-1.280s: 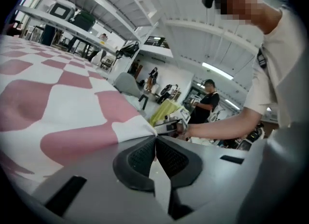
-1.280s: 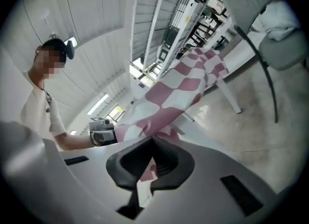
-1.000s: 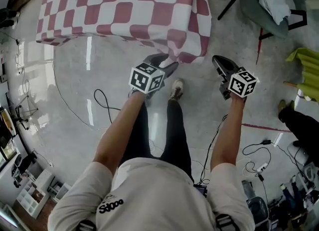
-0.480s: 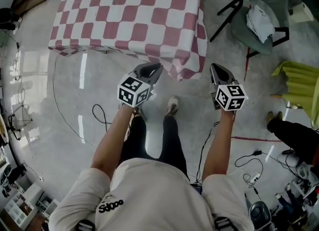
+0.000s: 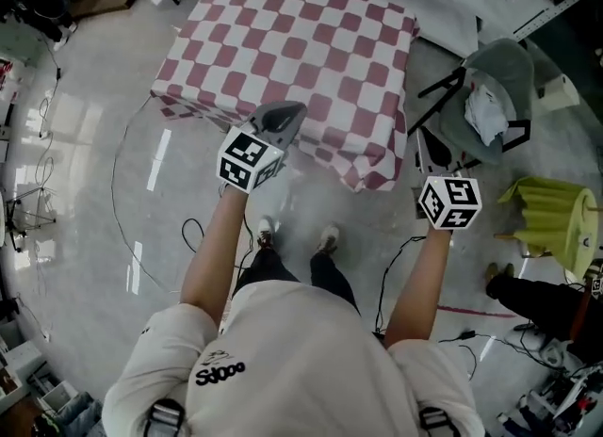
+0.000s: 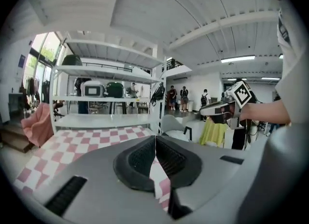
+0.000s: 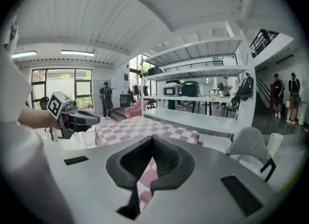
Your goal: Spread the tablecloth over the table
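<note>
The grey floor [image 5: 85, 190] fills less of the head view than a second ago, and the red-and-white checked tablecloth [image 5: 283, 40] fills more. Its whole top now shows, lying flat over the bench with its edges hanging down the sides, where earlier only the near part was in frame. The grey chair [image 5: 490, 96], then at the upper right corner, now stands just right of the cloth. Both grippers have risen. The left gripper [image 5: 296, 109] had its jaws apart a second ago beside the hanging corner. Now they are pressed together, with nothing seen pinched, and in the head view it overlaps the cloth's near edge. The right gripper [image 5: 424, 138] — closed then and now — is empty, just right of that corner. On the white shirt [image 5: 301, 369], the black lettering [image 5: 220, 372] is too warped to read surely.
</note>
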`<state>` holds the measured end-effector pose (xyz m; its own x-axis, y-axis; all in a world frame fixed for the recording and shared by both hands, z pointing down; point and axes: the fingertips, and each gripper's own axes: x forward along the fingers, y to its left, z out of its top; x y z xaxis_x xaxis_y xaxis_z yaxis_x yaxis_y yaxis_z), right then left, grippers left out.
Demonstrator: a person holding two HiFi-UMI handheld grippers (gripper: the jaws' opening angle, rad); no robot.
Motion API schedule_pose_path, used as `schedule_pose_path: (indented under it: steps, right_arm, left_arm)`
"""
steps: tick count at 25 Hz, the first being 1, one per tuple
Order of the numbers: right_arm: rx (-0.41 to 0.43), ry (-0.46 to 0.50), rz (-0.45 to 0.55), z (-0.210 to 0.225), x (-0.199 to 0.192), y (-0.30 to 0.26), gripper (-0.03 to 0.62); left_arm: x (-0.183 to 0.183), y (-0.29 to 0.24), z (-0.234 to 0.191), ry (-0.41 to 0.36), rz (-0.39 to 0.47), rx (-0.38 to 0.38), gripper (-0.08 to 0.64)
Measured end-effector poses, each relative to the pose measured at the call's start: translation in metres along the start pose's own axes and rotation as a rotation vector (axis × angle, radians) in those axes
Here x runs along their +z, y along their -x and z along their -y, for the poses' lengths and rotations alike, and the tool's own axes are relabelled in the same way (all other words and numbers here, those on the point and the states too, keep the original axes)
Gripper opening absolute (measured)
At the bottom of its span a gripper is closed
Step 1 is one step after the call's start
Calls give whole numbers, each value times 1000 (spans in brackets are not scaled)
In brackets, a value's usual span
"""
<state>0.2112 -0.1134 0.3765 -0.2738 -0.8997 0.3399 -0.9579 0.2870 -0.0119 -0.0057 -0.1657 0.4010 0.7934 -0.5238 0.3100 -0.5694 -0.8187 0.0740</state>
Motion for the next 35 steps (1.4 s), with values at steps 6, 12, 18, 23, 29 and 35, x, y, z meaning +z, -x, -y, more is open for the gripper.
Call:
schedule_pose_path:
  steps: [6,12,18,23,29,35]
  right_arm:
    - [3,127,74,-42,85,8,21]
    - [6,228,123,-77,136,13,21]
    - [-7,262,170,-110,163,26,21]
    - [5,291,212,-130,177,31,21]
    - [-4,296,190,-137,174,30,21]
    - [-19,283,168,-136,169,26,21]
  left_arm:
    - [73,60,-29,-103,111,60,31]
    - [126,100,-42,-190,197,107,31]
    - [145,139,-49,-216,228,132,31]
    - [154,153,-55,-237,241,145,32]
    - [155,159,-54,-248,239,138,32]
    - [150,161,-54,-244,227,132,32]
